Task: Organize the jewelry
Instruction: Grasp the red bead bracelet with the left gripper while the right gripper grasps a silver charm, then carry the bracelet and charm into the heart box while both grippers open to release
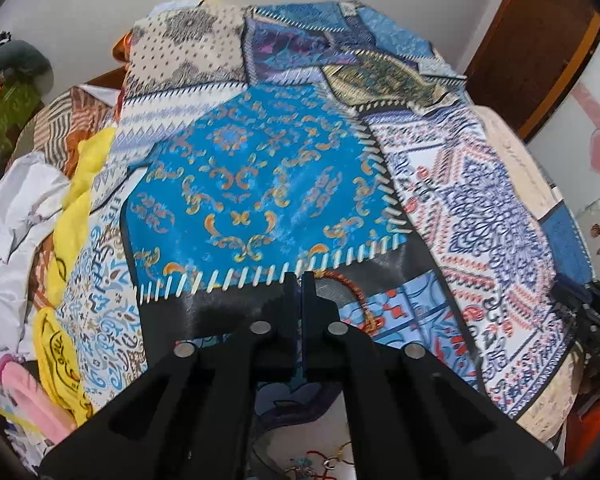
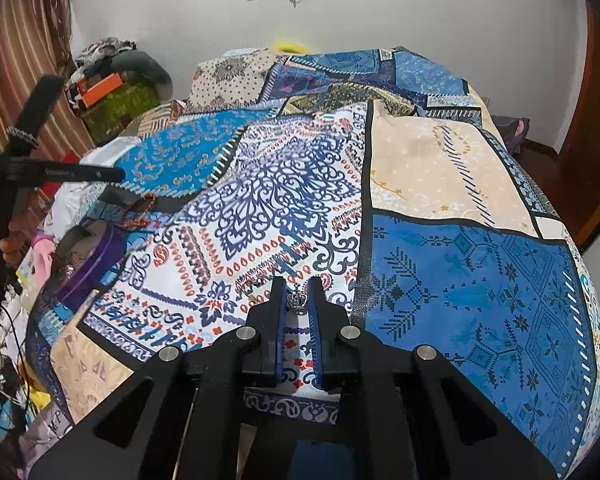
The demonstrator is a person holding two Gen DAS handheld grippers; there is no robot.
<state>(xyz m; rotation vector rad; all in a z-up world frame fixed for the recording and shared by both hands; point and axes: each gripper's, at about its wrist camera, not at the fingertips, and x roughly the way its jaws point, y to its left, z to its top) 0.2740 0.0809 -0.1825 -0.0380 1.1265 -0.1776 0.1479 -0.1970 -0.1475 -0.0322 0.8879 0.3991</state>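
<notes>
right gripper (image 2: 298, 294) clenched on a small silver crown-shaped ring (image 2: 298, 303), pinched between the blue-padded fingertips (image 2: 279, 300) just above the white, navy and red panel of the patchwork bedspread (image 2: 480, 292); left gripper (image 1: 299, 282) clamped fully together with no clear gap, seemingly nipping the reddish-brown beaded bracelet (image 1: 342, 280) whose strand curves away from the tips over a black patch of the cloth, though hard to say for certain whether actually caught. for the step in hand, probably lifting each piece clear to carry toward the purple-rimmed container (image 2: 88, 260) at the bedspread's left edge: best to keep the pinch steady on the ring, since so small and hard a piece could twist or pop free; rise slowly, no wrist roll; raise the bracelet gently so the loop hangs free and does not snag. ring: tiny, shiny metal, crown points topped with a little cross, upright between the pads. bracelet: small round beads, dull red and orange, limp, partly hidden behind the gripper
</notes>
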